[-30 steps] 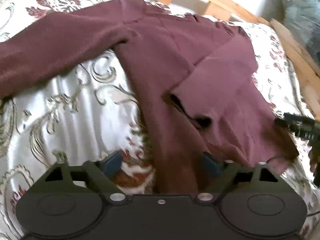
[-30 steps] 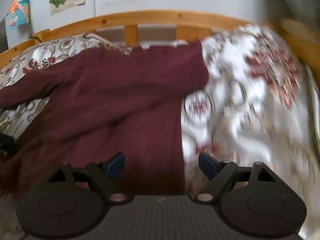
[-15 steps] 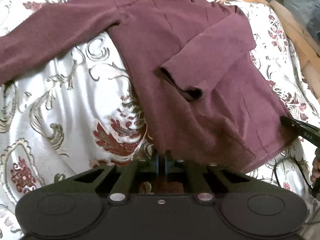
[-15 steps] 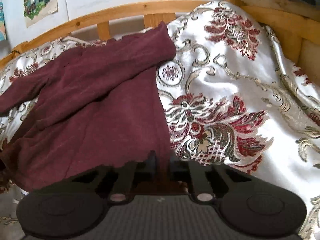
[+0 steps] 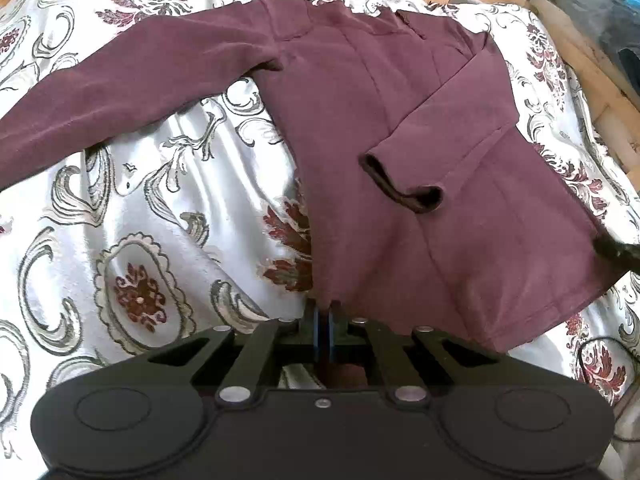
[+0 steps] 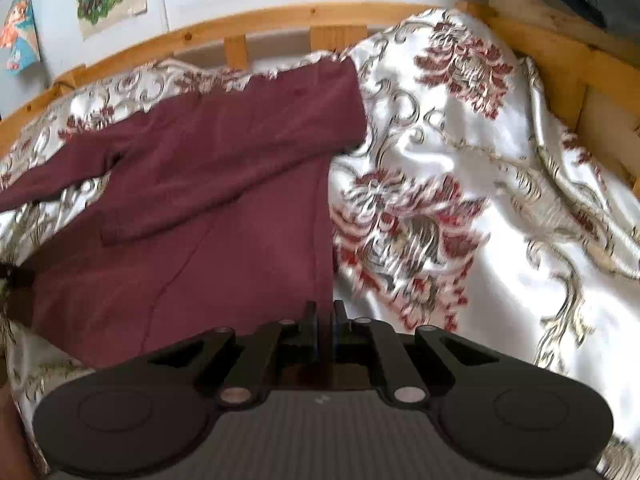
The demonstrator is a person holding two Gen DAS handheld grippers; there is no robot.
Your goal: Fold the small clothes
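The maroon long-sleeved top (image 5: 360, 128) lay spread on the bed's floral satin cover (image 5: 120, 240), one sleeve already folded across its front, the other flung out wide. Both tongs were clamped on its hem — the left tongs (image 5: 323, 332) at one bottom corner, the right tongs (image 6: 325, 332) at the other. The step looked like tensioning the hem; next, I'd judge, carry it up toward the collar, evenly.

Bare white floral satin bedspread (image 5: 120, 220) lies open left of the left tool (image 5: 322, 326); wooden bed rail (image 6: 280, 24) blocks ahead.
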